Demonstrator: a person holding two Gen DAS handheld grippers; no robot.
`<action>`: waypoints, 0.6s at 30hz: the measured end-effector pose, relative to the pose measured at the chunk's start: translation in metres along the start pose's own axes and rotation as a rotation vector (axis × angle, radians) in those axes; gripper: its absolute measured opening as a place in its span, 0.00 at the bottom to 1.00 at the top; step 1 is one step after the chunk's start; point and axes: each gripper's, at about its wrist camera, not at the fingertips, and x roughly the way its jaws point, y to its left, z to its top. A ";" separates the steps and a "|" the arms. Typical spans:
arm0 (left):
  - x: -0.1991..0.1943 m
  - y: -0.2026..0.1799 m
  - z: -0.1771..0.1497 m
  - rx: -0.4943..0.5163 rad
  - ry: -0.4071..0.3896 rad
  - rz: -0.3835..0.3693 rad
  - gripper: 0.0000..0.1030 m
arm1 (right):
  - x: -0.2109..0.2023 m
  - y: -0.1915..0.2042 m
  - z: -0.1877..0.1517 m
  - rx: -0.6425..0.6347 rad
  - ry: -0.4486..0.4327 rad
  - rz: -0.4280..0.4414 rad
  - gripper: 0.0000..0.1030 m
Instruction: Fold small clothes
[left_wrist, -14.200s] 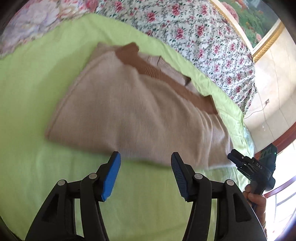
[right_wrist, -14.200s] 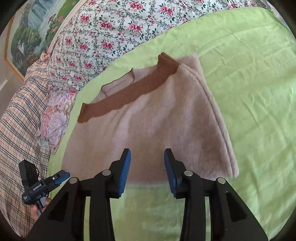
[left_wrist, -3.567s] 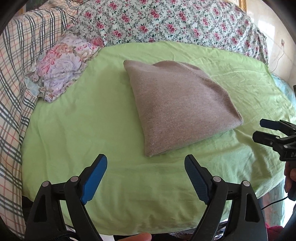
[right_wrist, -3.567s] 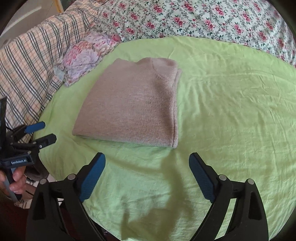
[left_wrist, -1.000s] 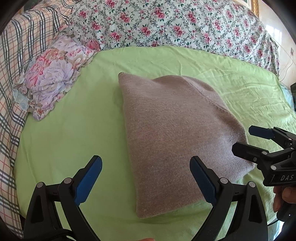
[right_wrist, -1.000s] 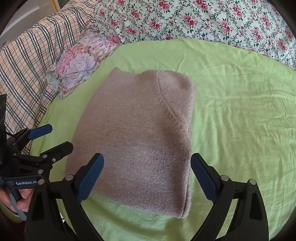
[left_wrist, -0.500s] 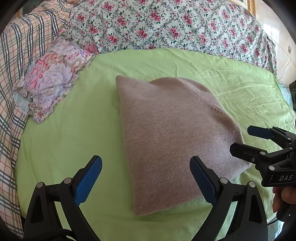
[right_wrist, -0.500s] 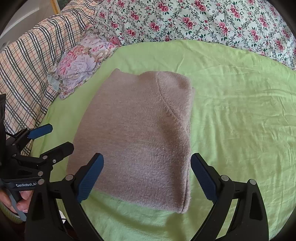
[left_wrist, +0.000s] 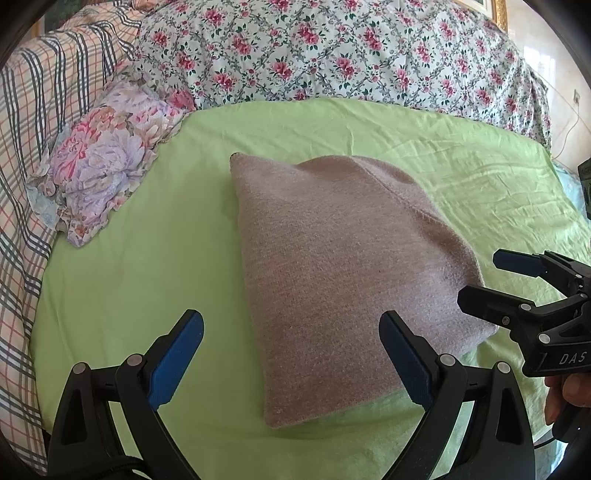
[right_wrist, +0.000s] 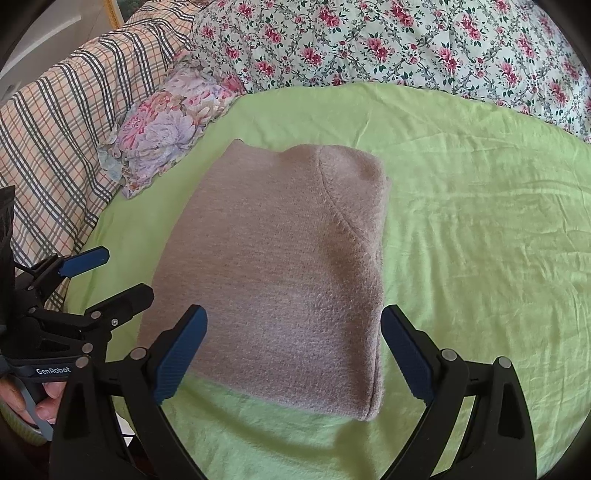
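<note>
The beige sweater (right_wrist: 280, 273) lies folded square on the green sheet (right_wrist: 461, 229) of the bed. My left tool (left_wrist: 291, 362) and right tool (right_wrist: 291, 350) hover spread wide, holding nothing. I judge only light smoothing remains; avoid dragging the edges.

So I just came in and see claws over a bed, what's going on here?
A person holds a claw in each hand, folding small clothes. The beige sweater lies folded in a neat rectangle on the green sheet. The left claw and right claw both hover open at its near edge, gripping nothing.
</note>
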 end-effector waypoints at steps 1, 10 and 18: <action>0.000 0.000 0.000 -0.001 -0.001 0.000 0.94 | 0.000 0.001 0.000 0.001 0.000 -0.001 0.92; 0.000 0.000 0.001 0.004 0.000 -0.003 0.94 | 0.000 0.003 -0.001 0.004 -0.002 -0.003 0.92; 0.003 -0.001 0.002 0.004 0.009 -0.005 0.94 | 0.000 0.003 0.000 0.003 -0.001 0.000 0.92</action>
